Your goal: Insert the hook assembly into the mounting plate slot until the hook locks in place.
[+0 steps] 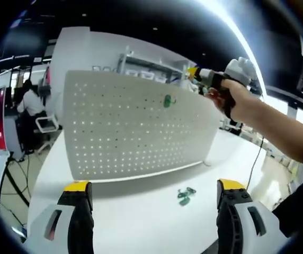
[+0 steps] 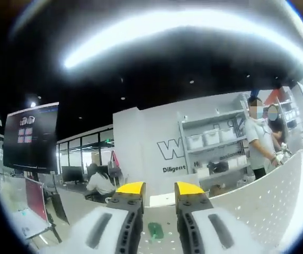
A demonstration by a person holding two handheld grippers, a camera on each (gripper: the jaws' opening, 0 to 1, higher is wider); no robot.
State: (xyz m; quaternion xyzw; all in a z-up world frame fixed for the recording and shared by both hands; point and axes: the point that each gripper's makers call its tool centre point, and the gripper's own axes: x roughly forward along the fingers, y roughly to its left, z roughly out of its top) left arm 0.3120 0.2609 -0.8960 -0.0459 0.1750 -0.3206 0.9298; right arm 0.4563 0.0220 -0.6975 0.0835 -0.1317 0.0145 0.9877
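A white pegboard mounting plate (image 1: 130, 127) stands upright on the white table (image 1: 141, 222). One green hook (image 1: 167, 100) hangs on its face near the top right. Loose green hooks (image 1: 185, 196) lie on the table in front of the plate. My left gripper (image 1: 154, 193) is wide open low over the table, with nothing between its yellow tips. A hand holds my right gripper (image 1: 200, 75) by the plate's upper right corner. In the right gripper view, the right gripper (image 2: 159, 189) has a narrow gap between its jaws and looks over the plate (image 2: 263, 206); the green hook (image 2: 155, 230) shows in the gap.
The person's forearm (image 1: 278, 119) reaches in from the right above the table. Behind the plate are a white wall and shelves (image 2: 215, 140), a standing person (image 2: 257, 140), a seated person (image 2: 101, 182) and a dark screen (image 2: 32, 137).
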